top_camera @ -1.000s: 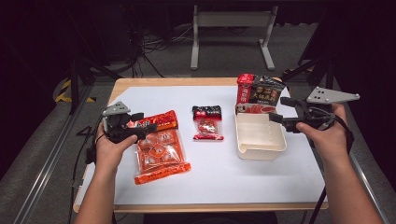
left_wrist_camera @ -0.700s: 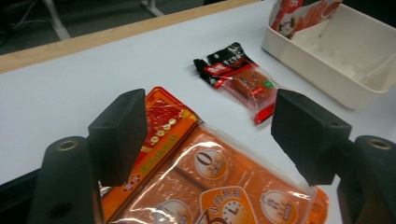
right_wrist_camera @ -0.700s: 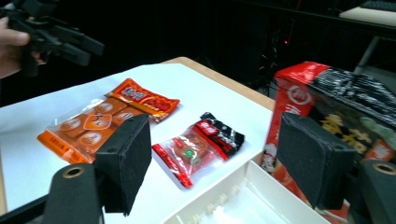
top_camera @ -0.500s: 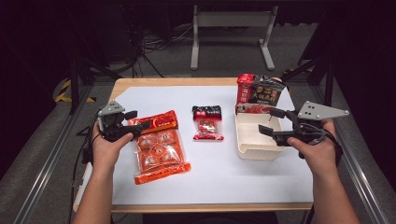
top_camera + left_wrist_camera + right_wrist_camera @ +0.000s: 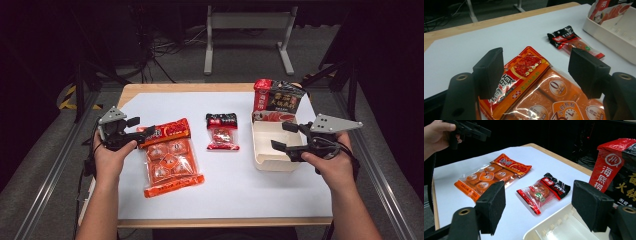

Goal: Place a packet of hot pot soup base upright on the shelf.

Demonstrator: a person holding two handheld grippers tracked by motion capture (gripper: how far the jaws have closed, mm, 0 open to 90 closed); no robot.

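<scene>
Two sets of tongs hang open over the tabletop [image 5: 225, 185]. The left tongs [image 5: 142, 131] straddle the near end of the orange snack pack [image 5: 169, 157], whose long axis runs toward the person. The right tongs [image 5: 282, 136] hover, holding nothing, over the white tray [image 5: 260, 145].

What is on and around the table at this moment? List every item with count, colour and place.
Orange snack pack: 1, orange and red, lying flat on the left of the sheet, its top edge between the left claw's open jaws.
Small packet: 1, black top, red and clear body, flat at the middle.
White tray: 1, cream-white, right side, looks empty.
Hotpot box: 1, red and black, upright behind the tray.
White sheet: 1, covering the wooden table.
Metal stand: 1, grey, on the floor beyond the table.
Left claw: 1, black, open at the orange pack's top edge.
Right claw: 1, black, open above the tray.
</scene>
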